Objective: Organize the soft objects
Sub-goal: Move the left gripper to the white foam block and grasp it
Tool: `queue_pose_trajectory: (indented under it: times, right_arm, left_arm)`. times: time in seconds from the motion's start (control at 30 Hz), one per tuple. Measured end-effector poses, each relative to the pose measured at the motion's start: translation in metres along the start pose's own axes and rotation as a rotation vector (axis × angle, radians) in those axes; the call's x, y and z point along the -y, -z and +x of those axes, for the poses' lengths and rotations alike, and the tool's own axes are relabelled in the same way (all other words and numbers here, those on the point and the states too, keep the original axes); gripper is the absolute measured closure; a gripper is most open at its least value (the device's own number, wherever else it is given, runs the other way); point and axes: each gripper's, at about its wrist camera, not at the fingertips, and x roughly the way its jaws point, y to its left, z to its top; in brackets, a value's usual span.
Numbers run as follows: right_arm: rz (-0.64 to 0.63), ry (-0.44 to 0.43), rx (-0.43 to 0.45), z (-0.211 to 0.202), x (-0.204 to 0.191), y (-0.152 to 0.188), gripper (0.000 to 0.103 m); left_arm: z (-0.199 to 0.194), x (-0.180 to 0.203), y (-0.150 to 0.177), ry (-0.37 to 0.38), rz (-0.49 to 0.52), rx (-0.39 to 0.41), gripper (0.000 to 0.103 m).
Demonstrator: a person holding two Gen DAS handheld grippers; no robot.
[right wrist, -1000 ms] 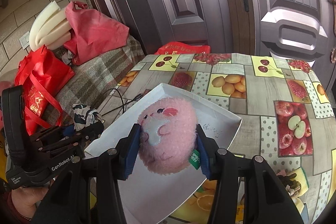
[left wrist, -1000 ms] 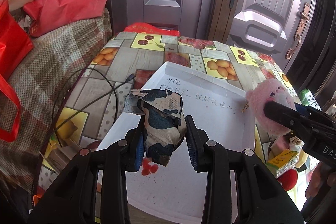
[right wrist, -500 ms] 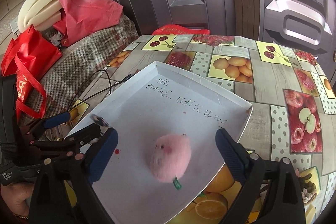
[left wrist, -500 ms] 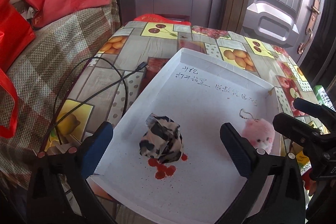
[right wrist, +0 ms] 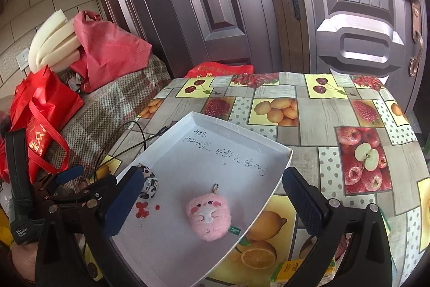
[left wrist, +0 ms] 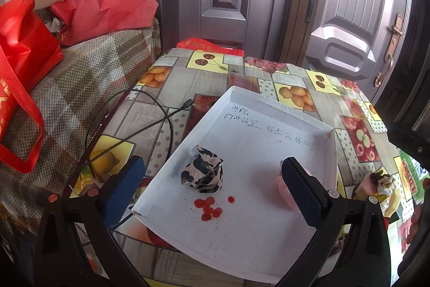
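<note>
Pink and fluffy, the plush toy (right wrist: 209, 217) lies face up on the floor of the white tray (right wrist: 236, 131), toward its near right side, a small chain at its top and a green tag at its lower right. To its left, well apart on the same tray floor, sits the crumpled cow-print cloth (left wrist: 203, 174), with a few red spots (left wrist: 208, 207) on the tray just in front of it. Handwriting runs across the tray's far part. The right gripper (right wrist: 213, 199) hangs above the plush with its jaws spread wide, holding nothing. The left gripper (left wrist: 212, 192) is likewise wide open and empty over the cloth. The tray rests on a fruit-patterned tablecloth (right wrist: 362, 112), where a black cable (left wrist: 150, 125) loops just beside the tray's left wall.
</note>
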Motion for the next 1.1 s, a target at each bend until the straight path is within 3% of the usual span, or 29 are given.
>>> queue_pose_trajectory:
  times: [0.13, 0.3, 0.4, 0.5, 0.53, 0.7, 0.83, 0.93, 1.0, 1.1]
  right_arm:
    - [0.002, -0.014, 0.208, -0.073, 0.005, -0.016, 0.000]
    - [0.001, 0.058, 0.522, -0.173, 0.025, -0.022, 0.000]
    - [0.064, 0.094, 0.570, -0.204, 0.051, -0.022, 0.000]
    - [0.120, 0.161, 0.572, -0.218, 0.073, -0.015, 0.000]
    - [0.140, 0.175, 0.576, -0.223, 0.079, -0.010, 0.000]
    - [0.189, 0.214, 0.535, -0.234, 0.099, 0.011, 0.000]
    - [0.207, 0.226, 0.484, -0.242, 0.114, 0.029, 0.000]
    - [0.224, 0.247, 0.455, -0.249, 0.129, 0.040, 0.000]
    - [0.233, 0.254, 0.438, -0.252, 0.136, 0.044, 0.000]
    - [0.224, 0.262, 0.417, -0.257, 0.146, 0.049, 0.000]
  left_arm:
    - [-0.064, -0.014, -0.016, 0.004, -0.001, 0.156, 0.000]
    - [-0.162, -0.032, -0.026, -0.030, -0.032, 0.415, 0.000]
    - [-0.206, -0.031, -0.022, -0.032, -0.043, 0.536, 0.000]
    - [-0.219, -0.026, -0.012, 0.037, -0.063, 0.557, 0.000]
    - [-0.214, -0.023, -0.009, 0.065, -0.064, 0.531, 0.000]
    - [-0.163, 0.017, 0.024, 0.141, -0.004, 0.258, 0.000]
    - [-0.121, 0.066, 0.087, 0.292, 0.083, 0.041, 0.000]
    - [-0.092, 0.101, 0.138, 0.351, 0.110, -0.137, 0.000]
    - [-0.073, 0.123, 0.164, 0.386, 0.087, -0.285, 0.000]
    - [-0.054, 0.144, 0.188, 0.376, -0.024, -0.410, 0.000]
